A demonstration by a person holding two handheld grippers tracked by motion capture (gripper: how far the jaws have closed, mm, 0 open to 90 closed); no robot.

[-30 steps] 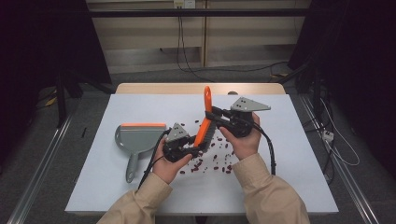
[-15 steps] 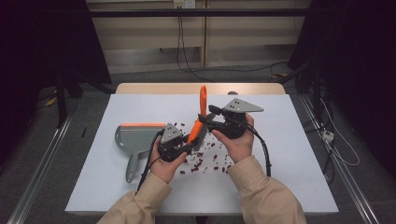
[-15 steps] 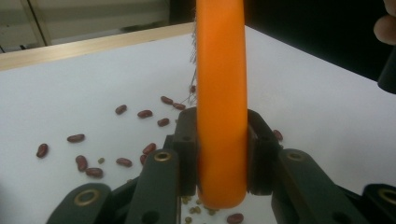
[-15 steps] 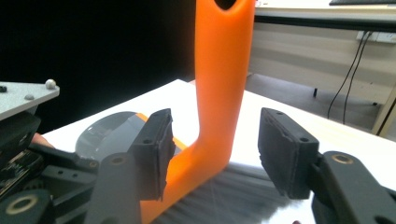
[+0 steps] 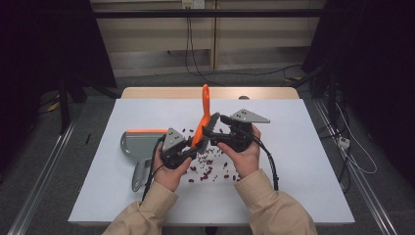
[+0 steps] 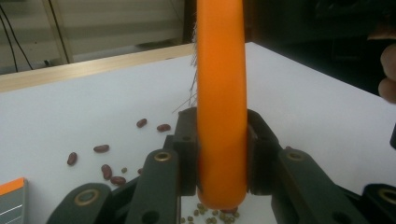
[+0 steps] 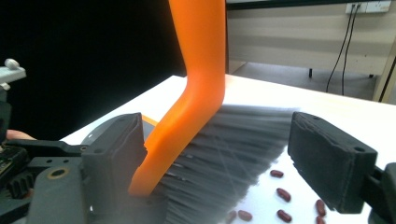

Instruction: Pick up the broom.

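Nearest me, my left gripper is clenched on the brush: in the left gripper view its fingers press both sides of the orange handle's lower end. Just beyond, my right gripper has just been opening; in the right gripper view its fingers stand released, with the grey bristles between them and the far finger clear. The brush stands nearly upright above scattered beans on the table. A grey dustpan lies to the left.
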